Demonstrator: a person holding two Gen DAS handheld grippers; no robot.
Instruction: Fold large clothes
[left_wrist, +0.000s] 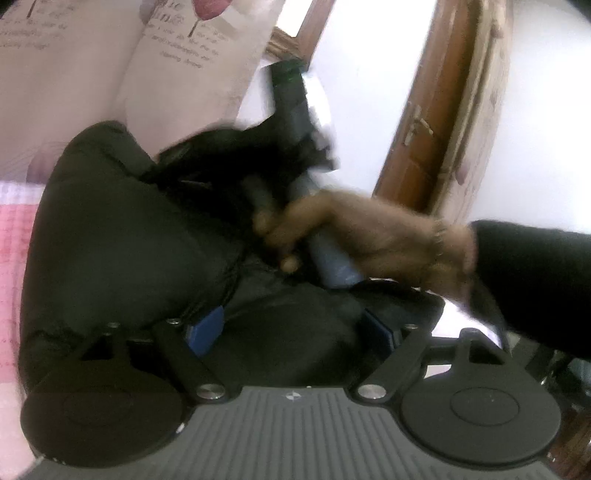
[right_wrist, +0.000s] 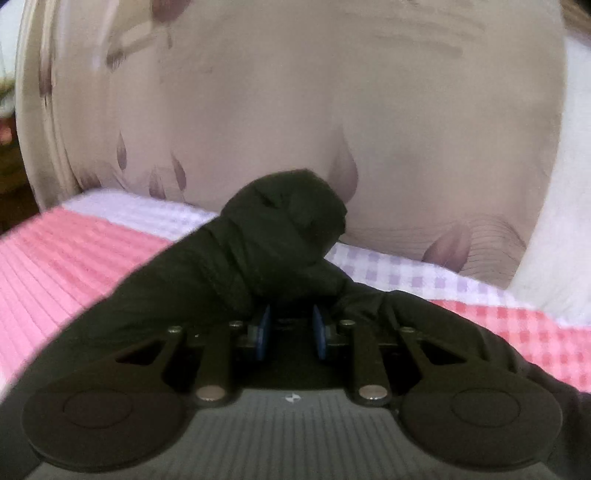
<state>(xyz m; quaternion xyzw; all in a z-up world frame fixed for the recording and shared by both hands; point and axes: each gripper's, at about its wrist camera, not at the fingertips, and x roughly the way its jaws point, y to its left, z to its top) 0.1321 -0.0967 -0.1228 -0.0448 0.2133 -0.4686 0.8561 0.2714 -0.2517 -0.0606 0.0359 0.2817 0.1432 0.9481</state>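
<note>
At the left, the dark padded jacket (left_wrist: 122, 236) lay bunched on the pink checked bed cover (right_wrist: 66, 251), pale curtains (right_wrist: 295, 110) hanging behind it at the far side; the left claw (left_wrist: 291, 328) stood with pads apart, jacket cloth between them but not visibly pinched; to the right, a hand (left_wrist: 332, 236) gripped the right claw (right_wrist: 290, 332), whose blue pads (right_wrist: 263, 332) stood close together with dark cloth seemingly nipped between them; the likely risk was slippery, puffy fabric sliding out of that narrow hold, so the fold would sag or spring open.
</note>
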